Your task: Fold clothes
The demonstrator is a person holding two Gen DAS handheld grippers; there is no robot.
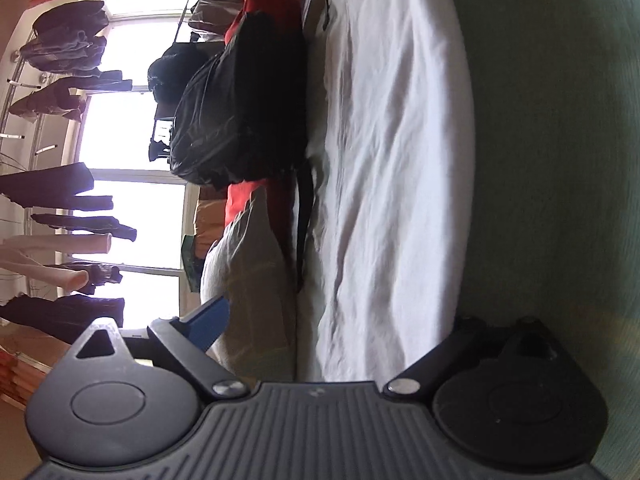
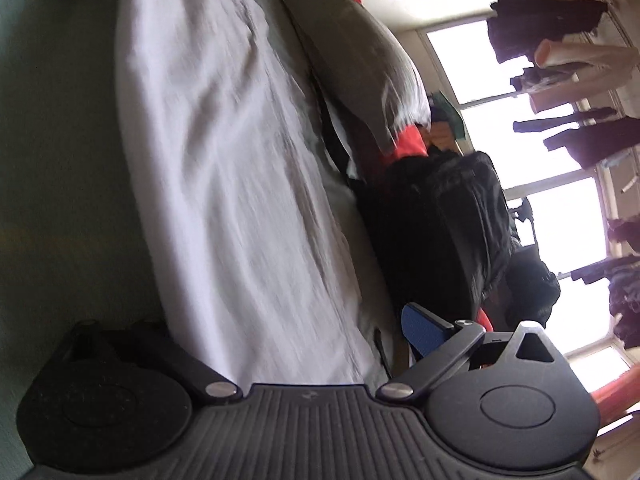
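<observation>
Shelf with bags [image 1: 208, 12] seen only in left view. White garment [image 1: 384, 168] spread on bed [image 1: 552, 160] between wide-apart jaws of both hand-held grippers, left [image 1: 332, 320], right [image 2: 280, 320]; nothing clamped.

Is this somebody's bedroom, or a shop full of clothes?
Most likely a bedroom at home. A white garment lies spread on a green bed, a pillow sits at its edge, and clothes hanging by the window look like laundry drying.

A black backpack [image 1: 240, 100] leans beside a grey pillow [image 1: 248, 272] before bright windows [image 1: 128, 200].
</observation>
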